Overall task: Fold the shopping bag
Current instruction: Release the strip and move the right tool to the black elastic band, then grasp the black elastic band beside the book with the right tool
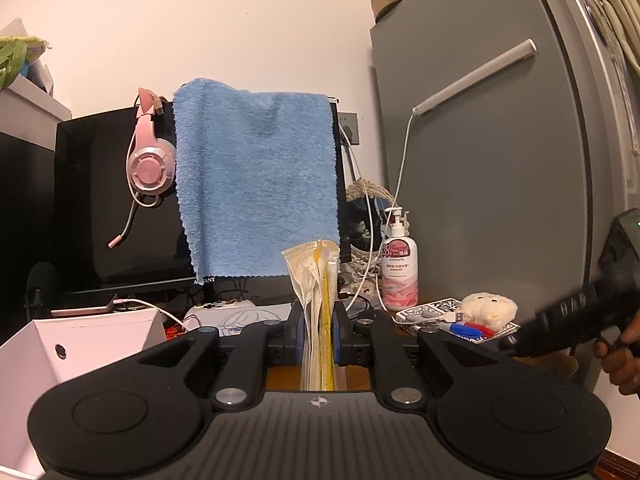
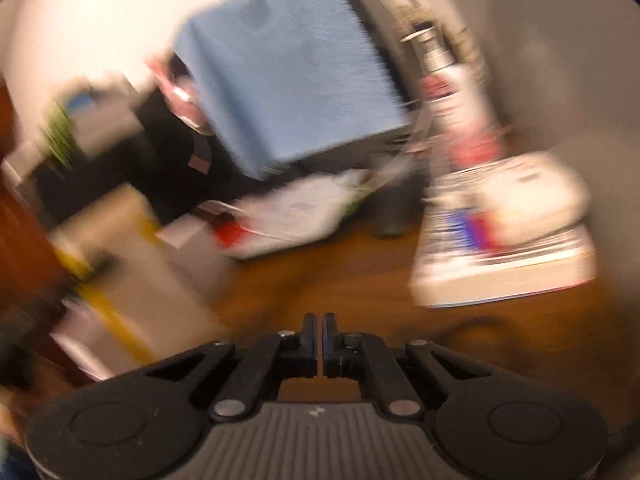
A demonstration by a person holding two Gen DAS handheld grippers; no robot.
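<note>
At twelve o'clock off the left gripper (image 1: 319, 332), clamped shopping bag (image 1: 316, 304): thin, limp, slippery layers; best pinched across stacked edges. Right gripper (image 2: 319, 330) closed, empty.

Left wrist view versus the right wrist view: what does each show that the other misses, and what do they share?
Only the left wrist view shows the folded shopping bag pinched upright in the left claw, plus the grey fridge and a hand holding the other tool. Only the right wrist view, heavily blurred, shows the right claw shut on nothing above the bare wooden tabletop. Both show the blue towel, pink headset and pump bottle.
</note>
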